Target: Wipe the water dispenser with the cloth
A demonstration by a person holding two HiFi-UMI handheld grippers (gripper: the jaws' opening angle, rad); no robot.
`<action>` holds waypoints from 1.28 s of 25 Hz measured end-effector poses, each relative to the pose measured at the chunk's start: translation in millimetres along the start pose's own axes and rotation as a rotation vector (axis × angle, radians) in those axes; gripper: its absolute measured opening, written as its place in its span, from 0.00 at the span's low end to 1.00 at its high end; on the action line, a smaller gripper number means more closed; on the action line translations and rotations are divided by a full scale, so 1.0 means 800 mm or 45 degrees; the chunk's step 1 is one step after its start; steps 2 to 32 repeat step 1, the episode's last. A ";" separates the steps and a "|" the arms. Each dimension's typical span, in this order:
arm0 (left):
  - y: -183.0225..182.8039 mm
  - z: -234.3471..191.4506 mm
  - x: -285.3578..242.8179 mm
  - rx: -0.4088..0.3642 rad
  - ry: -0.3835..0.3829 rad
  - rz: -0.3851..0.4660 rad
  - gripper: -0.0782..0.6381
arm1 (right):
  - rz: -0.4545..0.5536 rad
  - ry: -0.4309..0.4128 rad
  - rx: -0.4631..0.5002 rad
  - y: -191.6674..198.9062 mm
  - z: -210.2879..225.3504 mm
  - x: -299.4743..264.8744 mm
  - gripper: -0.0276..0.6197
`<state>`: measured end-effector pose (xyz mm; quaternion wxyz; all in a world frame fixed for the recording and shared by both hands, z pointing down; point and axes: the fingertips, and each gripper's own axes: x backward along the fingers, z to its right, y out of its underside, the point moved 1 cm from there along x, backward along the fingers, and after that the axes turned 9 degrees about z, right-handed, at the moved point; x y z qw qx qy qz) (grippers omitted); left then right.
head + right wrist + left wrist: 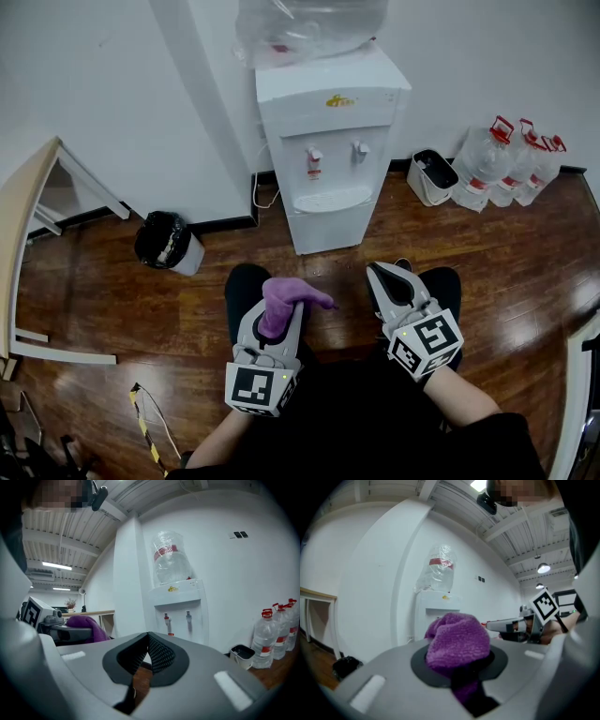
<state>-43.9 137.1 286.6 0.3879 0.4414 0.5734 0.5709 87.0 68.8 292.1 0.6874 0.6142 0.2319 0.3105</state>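
Head view: your left tongs (279, 321) clamp bunched purple cloth (286, 298); right tongs (393, 279) closed, empty. Water dispenser (328, 178) stands ahead, well apart. Risk: cloth may slip out under wiping pressure, or snag on taps (315, 156).

Bunched purple cloth (283, 302), upright white dispenser (330, 164)

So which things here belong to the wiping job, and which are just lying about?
Job: water dispenser; purple cloth, clamped in the left gripper.
Lying about: black-lined bin; white bin; three water jugs; table. The right gripper is shut and empty.
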 end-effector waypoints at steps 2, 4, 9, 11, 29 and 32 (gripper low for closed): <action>0.000 0.000 0.000 0.000 0.000 0.000 0.26 | -0.001 0.000 0.000 0.000 0.000 0.000 0.05; 0.000 0.000 0.000 0.000 0.000 0.000 0.26 | -0.001 0.000 0.000 0.000 0.000 0.000 0.05; 0.000 0.000 0.000 0.000 0.000 0.000 0.26 | -0.001 0.000 0.000 0.000 0.000 0.000 0.05; 0.000 0.000 0.000 0.000 0.000 0.000 0.26 | -0.001 0.000 0.000 0.000 0.000 0.000 0.05; 0.000 0.000 0.000 0.000 0.000 0.000 0.26 | -0.001 0.000 0.000 0.000 0.000 0.000 0.05; 0.000 0.000 0.000 0.000 0.000 0.000 0.26 | -0.001 0.000 0.000 0.000 0.000 0.000 0.05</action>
